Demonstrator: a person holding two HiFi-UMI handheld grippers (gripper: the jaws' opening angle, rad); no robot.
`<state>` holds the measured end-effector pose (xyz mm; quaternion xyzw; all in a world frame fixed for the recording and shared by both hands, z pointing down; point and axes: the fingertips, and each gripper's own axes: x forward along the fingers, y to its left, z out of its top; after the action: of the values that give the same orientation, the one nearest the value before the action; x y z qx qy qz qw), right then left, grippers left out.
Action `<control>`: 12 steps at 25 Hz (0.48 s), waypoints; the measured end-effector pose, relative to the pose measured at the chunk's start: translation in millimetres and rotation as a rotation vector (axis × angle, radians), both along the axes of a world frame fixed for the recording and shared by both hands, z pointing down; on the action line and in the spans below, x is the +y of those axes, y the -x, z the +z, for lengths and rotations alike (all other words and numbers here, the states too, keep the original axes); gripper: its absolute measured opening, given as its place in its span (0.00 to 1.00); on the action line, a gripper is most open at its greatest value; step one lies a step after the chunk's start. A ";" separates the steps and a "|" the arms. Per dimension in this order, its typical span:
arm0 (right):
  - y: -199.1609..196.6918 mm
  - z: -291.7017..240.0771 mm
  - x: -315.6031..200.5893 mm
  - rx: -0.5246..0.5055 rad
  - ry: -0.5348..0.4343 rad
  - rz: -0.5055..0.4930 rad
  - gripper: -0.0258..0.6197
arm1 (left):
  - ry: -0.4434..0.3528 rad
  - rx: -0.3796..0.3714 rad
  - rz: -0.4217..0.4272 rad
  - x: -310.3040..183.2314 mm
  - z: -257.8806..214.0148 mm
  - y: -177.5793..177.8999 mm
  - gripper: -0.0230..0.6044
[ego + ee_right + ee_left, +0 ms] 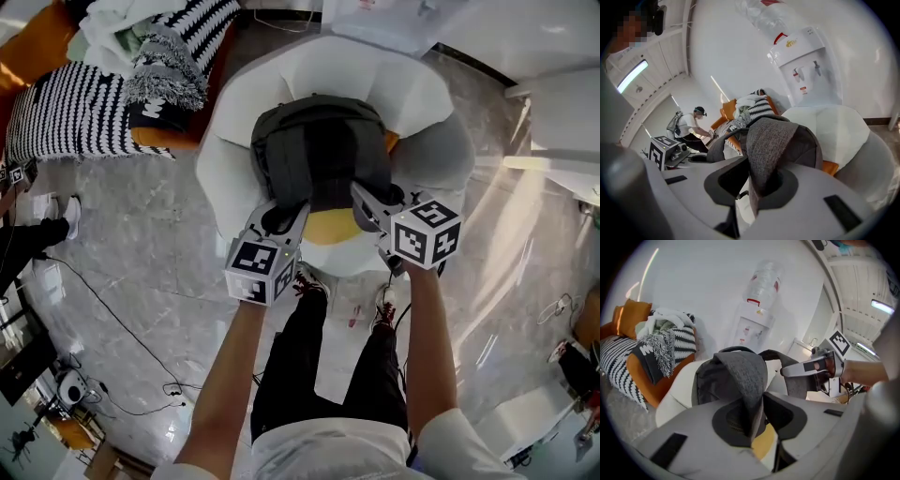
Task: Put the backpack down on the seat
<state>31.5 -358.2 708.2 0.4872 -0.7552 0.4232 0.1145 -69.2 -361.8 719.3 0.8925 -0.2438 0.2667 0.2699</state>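
Note:
A dark grey backpack (319, 155) rests on the white padded seat (234, 112), with a yellow cushion (330, 225) showing at its near edge. My left gripper (281, 217) is at the bag's near left corner. In the left gripper view a grey shoulder strap (745, 376) hangs between the left gripper's (759, 416) jaws, which stand apart with a gap beside the strap. My right gripper (370, 202) is at the bag's near right corner. In the right gripper view the right gripper (757, 183) is shut on the other grey strap (768, 140).
An orange sofa with a black-and-white striped blanket (84, 112) stands left of the seat. A grey chair (441, 155) is at its right. A water dispenser (752, 329) stands behind. Cables (122, 328) cross the marble floor. A person (689, 126) bends over in the background.

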 end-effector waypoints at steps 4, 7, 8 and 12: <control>0.9 10.2 -3.5 -0.017 0.011 0.008 0.09 | 0.011 -0.011 -0.020 -4.3 8.4 3.5 0.23; 0.7 17.5 -4.6 -0.033 0.022 0.018 0.09 | 0.034 -0.018 -0.027 -5.0 17.1 5.1 0.25; 0.4 19.8 -4.5 -0.036 0.025 0.021 0.09 | 0.040 -0.018 -0.030 -5.3 19.3 5.4 0.25; 0.1 28.2 -5.2 -0.063 0.027 0.028 0.11 | 0.050 -0.016 -0.043 -6.0 27.6 6.3 0.28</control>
<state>31.4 -363.4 736.4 0.4826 -0.7457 0.4501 0.0916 -75.4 -367.8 746.9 0.8780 -0.2582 0.2738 0.2957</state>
